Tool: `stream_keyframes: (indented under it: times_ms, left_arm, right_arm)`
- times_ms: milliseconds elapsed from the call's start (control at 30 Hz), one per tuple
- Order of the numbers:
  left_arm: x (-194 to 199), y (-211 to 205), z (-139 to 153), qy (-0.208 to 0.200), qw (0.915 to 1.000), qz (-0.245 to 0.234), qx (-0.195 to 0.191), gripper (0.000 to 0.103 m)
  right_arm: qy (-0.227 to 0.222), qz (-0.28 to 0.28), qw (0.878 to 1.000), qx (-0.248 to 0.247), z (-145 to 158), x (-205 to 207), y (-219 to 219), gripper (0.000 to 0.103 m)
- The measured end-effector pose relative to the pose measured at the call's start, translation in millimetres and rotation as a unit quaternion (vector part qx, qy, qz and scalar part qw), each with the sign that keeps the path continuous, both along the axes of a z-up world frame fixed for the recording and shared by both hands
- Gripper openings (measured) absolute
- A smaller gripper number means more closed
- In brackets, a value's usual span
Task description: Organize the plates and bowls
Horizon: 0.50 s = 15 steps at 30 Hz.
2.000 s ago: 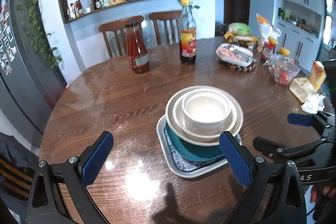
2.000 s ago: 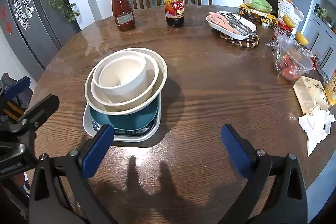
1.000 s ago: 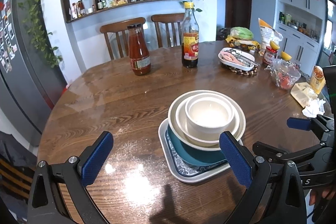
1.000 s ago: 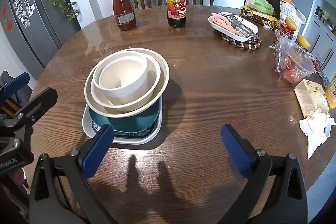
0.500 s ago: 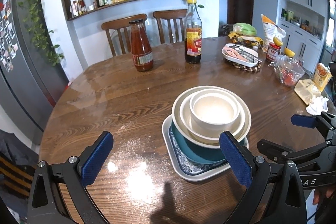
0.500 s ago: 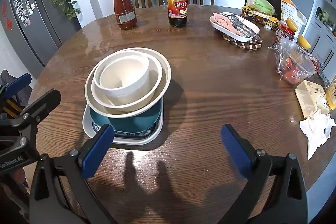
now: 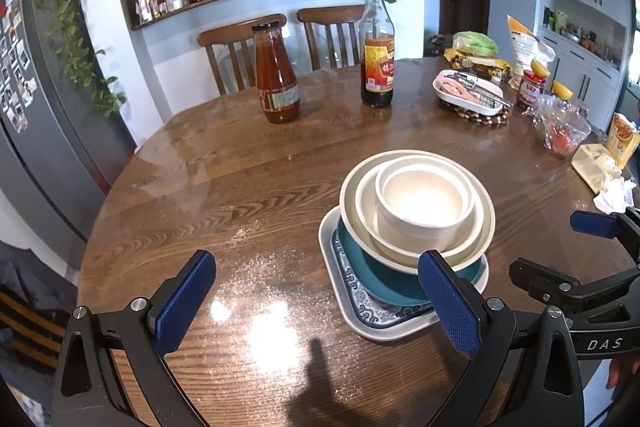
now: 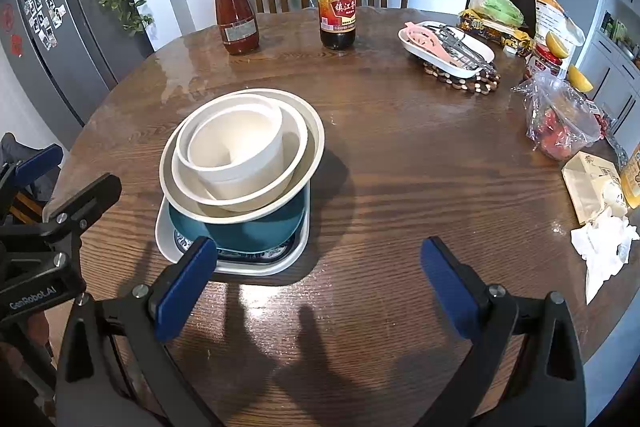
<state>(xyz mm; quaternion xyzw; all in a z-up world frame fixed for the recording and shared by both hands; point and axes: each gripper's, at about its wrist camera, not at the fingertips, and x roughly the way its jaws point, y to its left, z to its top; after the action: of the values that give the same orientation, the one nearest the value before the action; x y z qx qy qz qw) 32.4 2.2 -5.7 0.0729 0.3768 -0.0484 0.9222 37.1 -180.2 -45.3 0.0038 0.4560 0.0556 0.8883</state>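
One stack of dishes stands on the round wooden table [image 7: 224,195]. At its bottom lies a square white plate with a blue pattern [image 7: 360,319] [image 8: 256,263], then a teal bowl [image 7: 384,283] [image 8: 248,231], a wide cream bowl [image 7: 348,199] [image 8: 312,143], a smaller cream bowl and a small cream cup-like bowl [image 7: 424,203] [image 8: 236,155] on top. My left gripper [image 7: 316,303] hangs open, left of and nearer than the stack. My right gripper [image 8: 316,283] is open over bare wood, right of the stack. Neither holds anything.
A red sauce jar [image 7: 276,83] and a dark vinegar bottle [image 7: 377,47] stand at the table's far side. A white dish of utensils on a beaded mat [image 8: 448,47], a plastic bag of fruit [image 8: 560,123], a carton and crumpled tissue [image 8: 604,247] fill the right side. Chairs and shelves are behind.
Both grippers have drawn back and risen slightly from the stack, still open. The dishes have not moved.
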Motion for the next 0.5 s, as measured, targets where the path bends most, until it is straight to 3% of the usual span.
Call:
stream_keyframes:
  times_ms: [500]
  left_arm:
    - [6.3,-0.6,-6.5,0.013,0.9999,0.004,0.005,0.101]
  right_arm:
    - [0.002,0.005,1.0,0.003,-0.8,4.1,5.9,0.103]
